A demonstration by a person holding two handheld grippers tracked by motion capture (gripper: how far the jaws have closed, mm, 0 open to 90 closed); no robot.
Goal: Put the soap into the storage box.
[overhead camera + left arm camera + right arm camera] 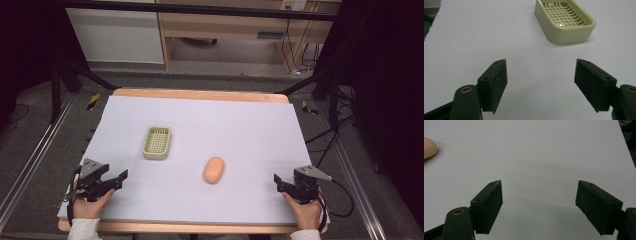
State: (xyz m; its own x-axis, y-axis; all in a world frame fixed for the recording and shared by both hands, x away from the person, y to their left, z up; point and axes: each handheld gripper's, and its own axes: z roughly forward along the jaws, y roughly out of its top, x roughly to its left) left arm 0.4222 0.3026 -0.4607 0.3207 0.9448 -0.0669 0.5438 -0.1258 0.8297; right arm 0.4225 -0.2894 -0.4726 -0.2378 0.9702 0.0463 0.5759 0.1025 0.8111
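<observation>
Table (200, 94): wooden edge visible along far side, top covered by a pale lavender sheet (240, 130). On the sheet, a pale green soap dish (157, 142) with a grid floor, sitting flat, nothing in it. A peach-coloured oval soap bar (214, 169) lies nearer the person and to the right of the dish, apart from it.

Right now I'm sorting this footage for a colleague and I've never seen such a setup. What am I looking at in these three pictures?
A person sits at a table covered in white, holding a hand-held two-jaw tool in each hand: the left gripper and the right gripper. One picture looks down from above; the other two come from cameras riding on each gripper, looking along its black jaws. On the surface lie a pale green soap dish with a grid insert and, apart from it, a peach-coloured bar of soap. Both grippers are open and hold nothing.
</observation>
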